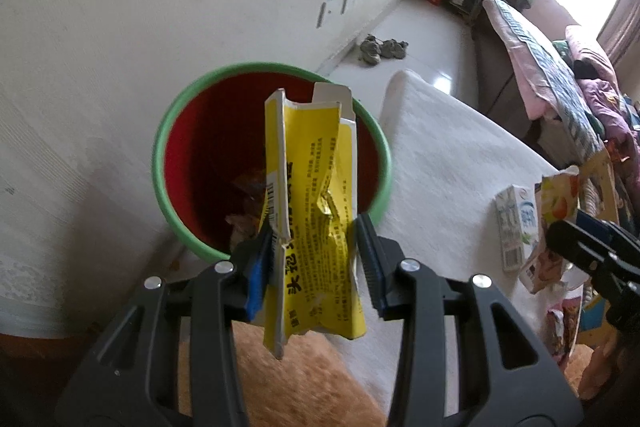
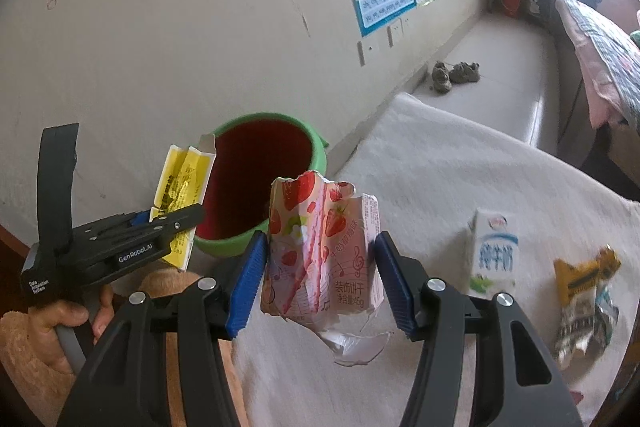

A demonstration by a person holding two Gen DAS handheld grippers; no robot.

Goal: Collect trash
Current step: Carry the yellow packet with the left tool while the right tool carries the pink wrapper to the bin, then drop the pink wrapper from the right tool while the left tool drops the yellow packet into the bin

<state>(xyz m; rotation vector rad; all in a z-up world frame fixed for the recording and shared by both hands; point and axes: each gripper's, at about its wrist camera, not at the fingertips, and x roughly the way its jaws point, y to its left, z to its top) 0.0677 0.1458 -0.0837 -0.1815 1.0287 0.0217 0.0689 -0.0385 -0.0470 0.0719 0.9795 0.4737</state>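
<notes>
Right now my left claw (image 1: 316,259) is clamped on a crushed yellow carton (image 1: 316,195), its blue pads pressing the flattened sides. The carton's long axis runs straight along the fingers, so its torn far end already pokes out over the mouth of the bin (image 1: 172,131), a red bucket with a green rim that stands on the floor just beyond the near-left edge of the bench (image 1: 440,155). From the left wrist view the bin lies dead ahead and below the carton, with some wrappers already at its bottom.

My right claw (image 2: 320,279) grips a crumpled pink strawberry biscuit box (image 2: 320,251), held upright between its pads. From the right wrist view the bin (image 2: 316,163) sits ahead and to the left, well apart from this box, and the left claw (image 2: 176,223) stands between, at the bin's near-left rim.

So I judge the left side is the nearer and should release first; the right must travel far and left to reach the opening.

Farther right on the bench (image 2: 460,167) a white milk carton (image 2: 494,255) stands upright, and a yellow wrapper (image 2: 586,291) lies beyond it, both not yet collected.
</notes>
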